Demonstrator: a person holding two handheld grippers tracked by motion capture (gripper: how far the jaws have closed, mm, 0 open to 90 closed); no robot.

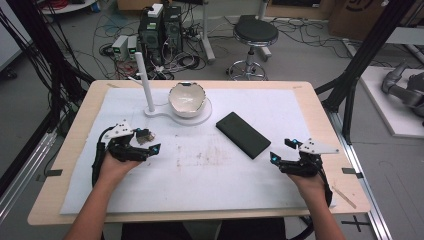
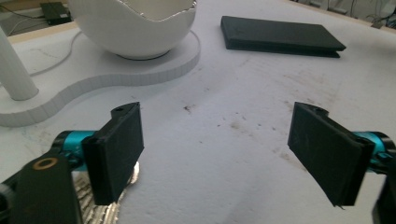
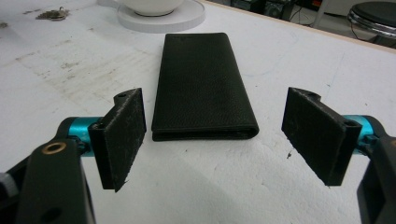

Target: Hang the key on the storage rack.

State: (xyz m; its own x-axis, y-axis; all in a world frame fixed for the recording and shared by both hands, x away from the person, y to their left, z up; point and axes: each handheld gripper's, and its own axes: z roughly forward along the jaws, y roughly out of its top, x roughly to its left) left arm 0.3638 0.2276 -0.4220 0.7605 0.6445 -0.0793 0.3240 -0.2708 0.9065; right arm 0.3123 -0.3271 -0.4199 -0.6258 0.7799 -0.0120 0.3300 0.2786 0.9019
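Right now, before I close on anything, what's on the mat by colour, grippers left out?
Black: 1, the wallet.
White: 2, the cracked egg-shaped bowl and the stand with an upright post that it sits on.
Silvery: 1, a crumpled foil scrap by the left gripper.
Total: 4.

In the left gripper view, the top edge cuts off the white bowl (image 2: 135, 28), so its inside stays unseen, and the white post (image 2: 14, 70) loses its upper length there. A crinkled, silvery scrap (image 2: 105, 205) lies half hidden behind the left gripper's (image 2: 224, 154) near finger; what it is cannot be told. In the right gripper view the top edge trims the bowl (image 3: 149, 5) to its base, and a small dark scrap (image 3: 52, 14) on the bench (image 3: 303, 70) is too small to identify.
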